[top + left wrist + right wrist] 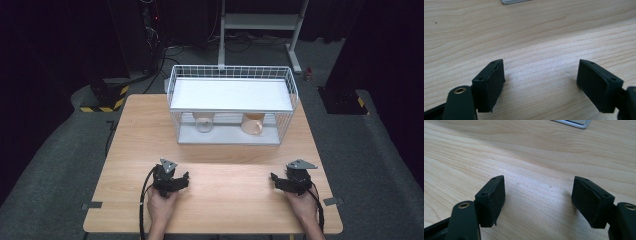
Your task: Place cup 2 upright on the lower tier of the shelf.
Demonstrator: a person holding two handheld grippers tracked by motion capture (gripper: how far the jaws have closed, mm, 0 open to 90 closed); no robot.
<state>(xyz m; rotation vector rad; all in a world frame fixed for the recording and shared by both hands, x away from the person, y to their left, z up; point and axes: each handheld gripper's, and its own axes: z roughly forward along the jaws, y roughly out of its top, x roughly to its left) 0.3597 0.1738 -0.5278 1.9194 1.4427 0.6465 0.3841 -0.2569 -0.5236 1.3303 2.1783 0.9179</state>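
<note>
On the pale wooden table (215, 150), the left gripper (181, 181) and right gripper (278, 181) rest near, jaws apart, empty. Beyond stands a white wire rack (231, 102); two mugs beneath its shelf are half hidden.

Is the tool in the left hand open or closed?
Open. The left tool has a wide gap between its jaws, with bare wooden table showing between them.

You had a pale wood table (150, 125) standing on grey carpet (50, 165), with the room behind it lying in near darkness. Beyond the far edge stood a white metal stand (260, 22), and cables (170, 52) trailed over the floor beside dark equipment (132, 30). Black bases with yellow-and-black hazard stripes (102, 105) sat at the left and right of the table.
</note>
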